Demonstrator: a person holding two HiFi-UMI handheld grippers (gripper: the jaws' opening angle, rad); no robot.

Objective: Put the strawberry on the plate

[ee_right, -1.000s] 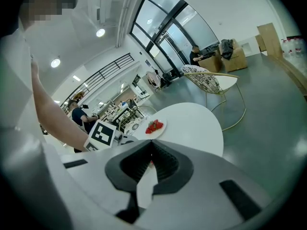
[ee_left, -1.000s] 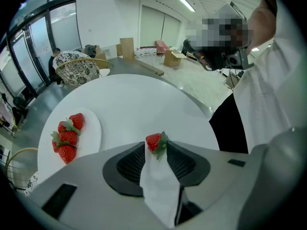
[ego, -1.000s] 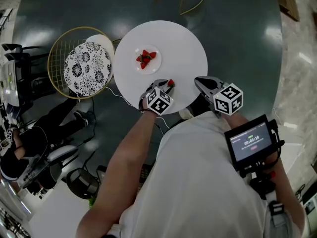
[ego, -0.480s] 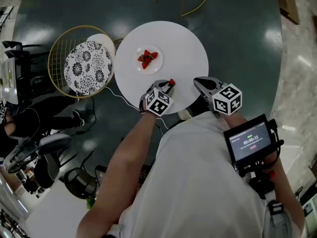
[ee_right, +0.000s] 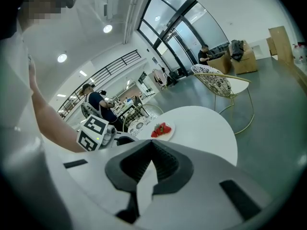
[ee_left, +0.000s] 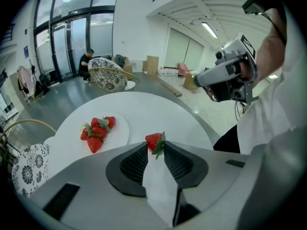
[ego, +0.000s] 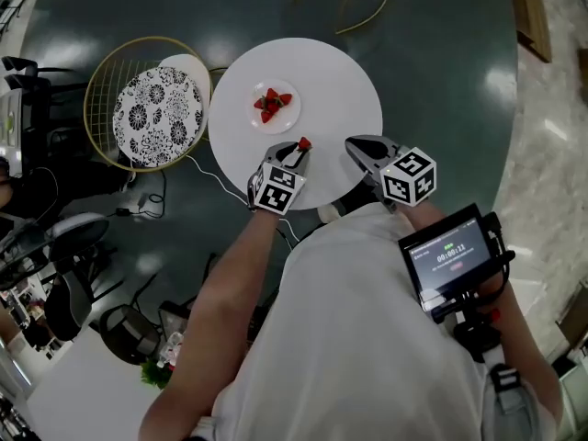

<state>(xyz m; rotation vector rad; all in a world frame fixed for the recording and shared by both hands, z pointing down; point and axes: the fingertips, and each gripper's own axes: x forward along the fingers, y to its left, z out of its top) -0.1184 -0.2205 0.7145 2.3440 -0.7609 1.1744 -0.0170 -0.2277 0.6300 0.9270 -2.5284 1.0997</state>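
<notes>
A red strawberry [ee_left: 153,141] with green leaves sits between the tips of my left gripper [ee_left: 156,145]. The jaws have just been closing and now press on it. In the head view this strawberry [ego: 303,143] and the left gripper [ego: 299,148] are over the near part of the round white table [ego: 335,76]. The small white plate [ego: 288,118] lies farther in and holds several strawberries [ego: 269,102]; the left gripper view shows that plate [ee_left: 121,128] ahead on the left. My right gripper [ego: 352,145] hovers at the table's near right edge, jaws together and empty [ee_right: 151,143].
A gold wire chair with a black-and-white patterned cushion [ego: 156,116] stands left of the table. Another gold frame [ego: 354,3] is beyond it. A person sits at the far left. A small screen [ego: 450,257] is mounted near my right arm.
The left gripper, with the strawberry at its tips, has shifted slightly left toward the plate. The right gripper has drifted a little left too.
</notes>
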